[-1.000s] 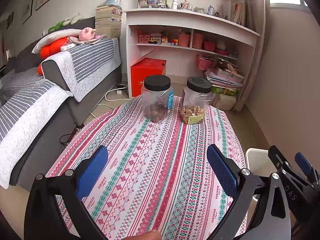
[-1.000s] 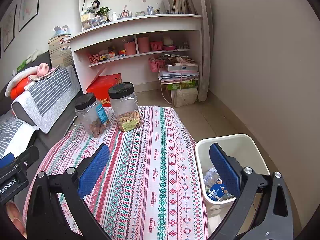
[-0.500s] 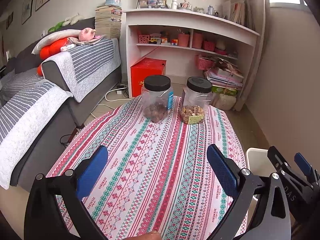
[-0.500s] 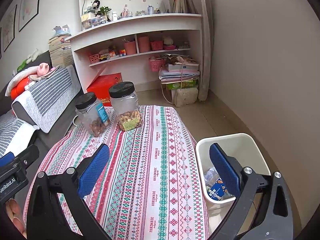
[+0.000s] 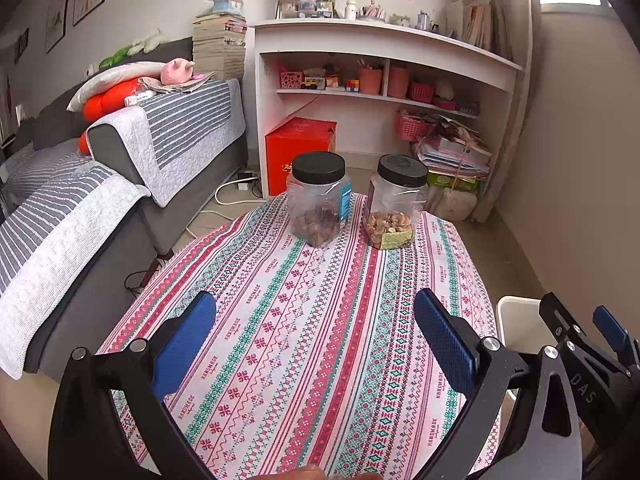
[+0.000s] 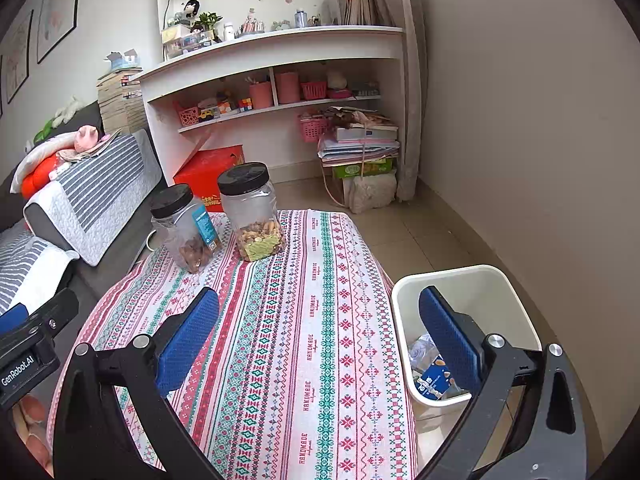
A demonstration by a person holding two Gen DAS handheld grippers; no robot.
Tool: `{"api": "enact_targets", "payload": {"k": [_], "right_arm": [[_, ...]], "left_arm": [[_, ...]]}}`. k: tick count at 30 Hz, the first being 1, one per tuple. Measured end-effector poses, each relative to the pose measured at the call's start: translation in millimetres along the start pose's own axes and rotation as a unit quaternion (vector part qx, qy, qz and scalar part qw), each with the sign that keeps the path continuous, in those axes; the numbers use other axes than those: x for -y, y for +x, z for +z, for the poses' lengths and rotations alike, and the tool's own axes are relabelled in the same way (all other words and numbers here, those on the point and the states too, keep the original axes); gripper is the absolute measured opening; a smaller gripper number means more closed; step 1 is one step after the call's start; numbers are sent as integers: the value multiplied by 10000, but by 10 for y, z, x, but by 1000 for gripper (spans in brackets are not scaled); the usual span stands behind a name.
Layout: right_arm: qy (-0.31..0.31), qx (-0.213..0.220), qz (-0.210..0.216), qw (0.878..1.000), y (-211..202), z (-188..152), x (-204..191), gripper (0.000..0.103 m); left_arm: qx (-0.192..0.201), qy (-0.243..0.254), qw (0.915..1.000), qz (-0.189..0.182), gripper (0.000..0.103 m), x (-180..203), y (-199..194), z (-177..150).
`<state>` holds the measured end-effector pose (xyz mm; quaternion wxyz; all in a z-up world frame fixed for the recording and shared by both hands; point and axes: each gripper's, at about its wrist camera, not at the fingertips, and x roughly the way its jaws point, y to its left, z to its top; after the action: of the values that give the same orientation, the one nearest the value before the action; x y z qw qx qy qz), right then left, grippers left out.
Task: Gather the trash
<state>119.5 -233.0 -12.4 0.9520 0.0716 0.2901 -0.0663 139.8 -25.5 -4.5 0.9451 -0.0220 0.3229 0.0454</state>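
A white waste bin (image 6: 492, 280) stands on the floor right of the table and holds a blue carton (image 6: 434, 380) and clear plastic wrapping (image 6: 420, 350). Only its rim (image 5: 516, 312) shows in the left wrist view. My left gripper (image 5: 316, 334) hangs open over the near part of the patterned tablecloth (image 5: 320, 320), nothing between its blue pads. My right gripper (image 6: 320, 328) is open too, empty, straddling the table's right edge with one pad over the bin. In the left wrist view the right gripper's body (image 5: 584, 352) shows at the right edge.
Two clear jars with black lids, one with brown nuts (image 5: 319, 200) and one with mixed nuts (image 5: 396, 204), stand at the table's far end. A grey sofa (image 5: 100, 184) runs along the left. White shelves (image 5: 384, 80), a red box (image 5: 300, 152) and stacked papers (image 6: 360, 144) lie beyond.
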Motion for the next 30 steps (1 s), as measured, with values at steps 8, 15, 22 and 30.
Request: {"api": "enact_targets", "payload": {"k": [8,15,22,30], "right_arm": [[-6,-2,-1,10000,1,-3,-6,96],[-21,-26,10,10000,14,-29,-17,96],[-30,-63,39,10000,33,-44,12,96],[-22,-116,79,9999,33,-41,33,96]], "left_arm": [[20,5,10000,-3,96,-13,-4,-5],[-8,-6,10000,-24,96,-5,-3,-7],[-47,-9,10000,-38,96,17,19,-16],[-103,36,9999,-37,96,39,44,-45]]}}
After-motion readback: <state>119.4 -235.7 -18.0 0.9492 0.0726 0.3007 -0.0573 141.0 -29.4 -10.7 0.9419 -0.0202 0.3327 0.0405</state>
